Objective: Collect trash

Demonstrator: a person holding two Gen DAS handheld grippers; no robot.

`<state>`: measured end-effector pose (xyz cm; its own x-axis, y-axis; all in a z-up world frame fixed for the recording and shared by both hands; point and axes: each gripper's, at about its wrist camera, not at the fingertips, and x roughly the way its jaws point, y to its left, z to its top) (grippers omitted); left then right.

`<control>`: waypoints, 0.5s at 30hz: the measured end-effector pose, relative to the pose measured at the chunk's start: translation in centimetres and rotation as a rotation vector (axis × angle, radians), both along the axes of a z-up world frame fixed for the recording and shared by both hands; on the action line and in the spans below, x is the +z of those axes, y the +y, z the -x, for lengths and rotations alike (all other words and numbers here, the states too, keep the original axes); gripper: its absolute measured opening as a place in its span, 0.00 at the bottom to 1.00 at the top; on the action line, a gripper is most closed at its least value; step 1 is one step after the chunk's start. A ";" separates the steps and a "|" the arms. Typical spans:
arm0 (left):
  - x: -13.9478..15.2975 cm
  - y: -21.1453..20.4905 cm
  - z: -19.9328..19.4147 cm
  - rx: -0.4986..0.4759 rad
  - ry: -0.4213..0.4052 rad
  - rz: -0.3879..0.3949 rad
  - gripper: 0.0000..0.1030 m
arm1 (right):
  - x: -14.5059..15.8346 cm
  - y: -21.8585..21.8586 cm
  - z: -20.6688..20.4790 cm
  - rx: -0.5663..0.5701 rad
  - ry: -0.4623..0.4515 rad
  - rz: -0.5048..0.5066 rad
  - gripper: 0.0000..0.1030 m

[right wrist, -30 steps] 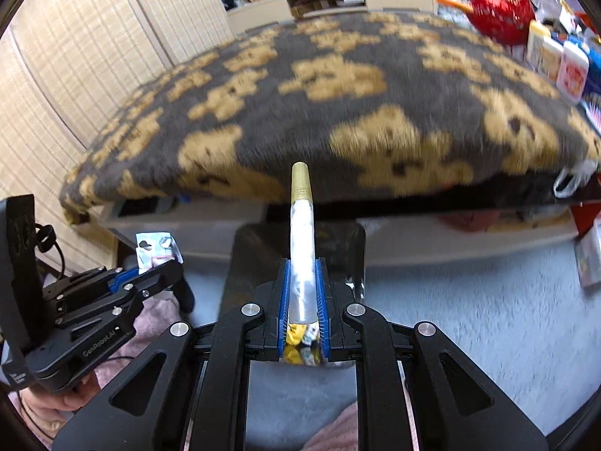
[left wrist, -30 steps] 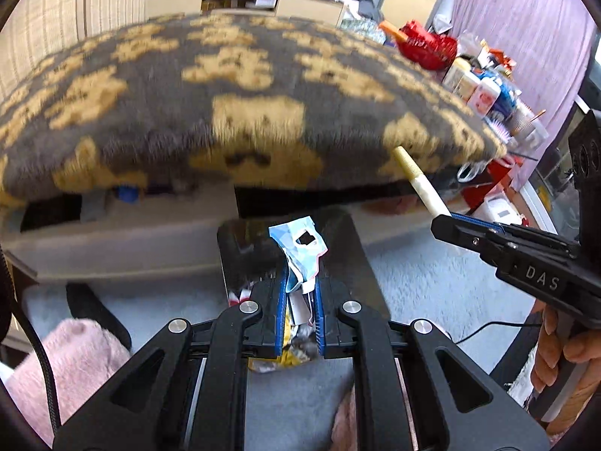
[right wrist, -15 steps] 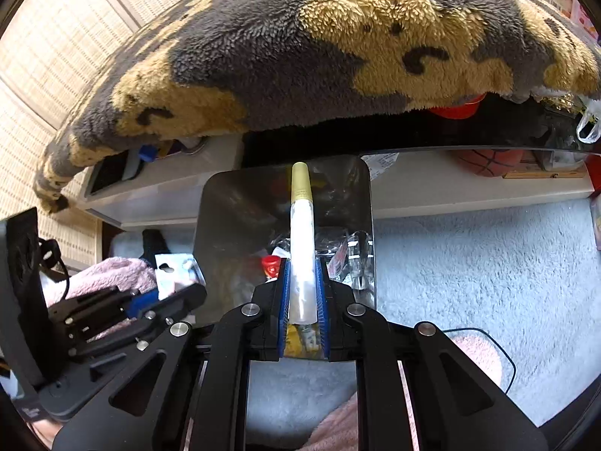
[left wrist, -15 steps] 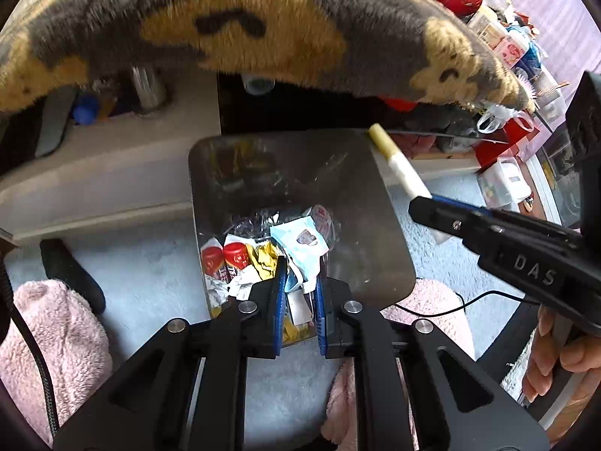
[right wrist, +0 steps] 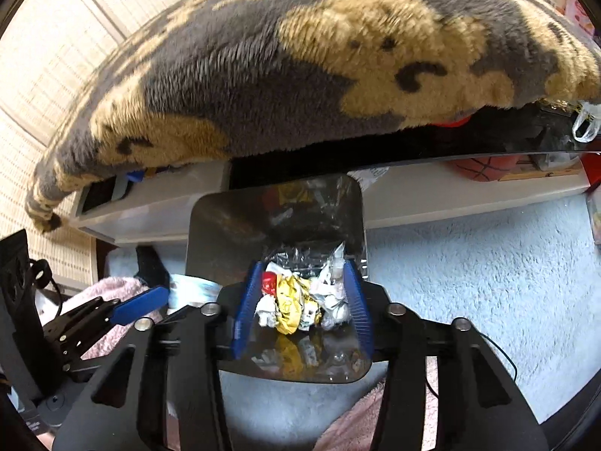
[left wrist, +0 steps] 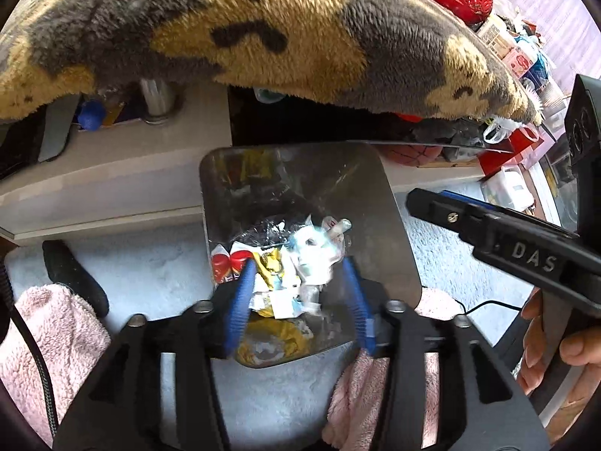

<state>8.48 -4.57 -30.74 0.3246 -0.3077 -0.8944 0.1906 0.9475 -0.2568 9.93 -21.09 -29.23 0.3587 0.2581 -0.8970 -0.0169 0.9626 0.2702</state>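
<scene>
Blue-padded fingers (left wrist: pixel 240 293) of both grippers opening, seemingly empty, above bin (left wrist: pixel 398 240).

The left tool (left wrist: pixel 298 293) hangs over a clear bin (left wrist: pixel 398 225) at the middle of the frame, its blue pads (left wrist: pixel 240 300) spreading apart, jaws opening. A blurred pale wrapper (left wrist: pixel 313 251) sits between the pads, touching neither, above a heap of trash (left wrist: pixel 270 263) in the bin: red caps, yellow foil, white scraps. The right tool (left wrist: pixel 417 197) reaches in from the right edge, with a hand (left wrist: pixel 556 353) on its grip at lower right. A grey and tan blanket (left wrist: pixel 263 26) fills the top of the frame. Pale carpet (left wrist: pixel 150 274) lies around the bin, and a pink towel (left wrist: pixel 49 338) is at lower left.
</scene>
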 end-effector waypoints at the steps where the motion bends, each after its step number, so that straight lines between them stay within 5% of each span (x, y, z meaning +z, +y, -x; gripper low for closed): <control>1: 0.4 0.1 0.1 0.004 -0.010 -0.004 0.54 | 0.3 -0.2 0.1 -0.004 -0.008 0.001 0.49; 15: 9.1 1.5 2.8 0.035 -0.248 -0.042 0.92 | 9.0 -1.3 2.5 -0.036 -0.246 0.028 0.97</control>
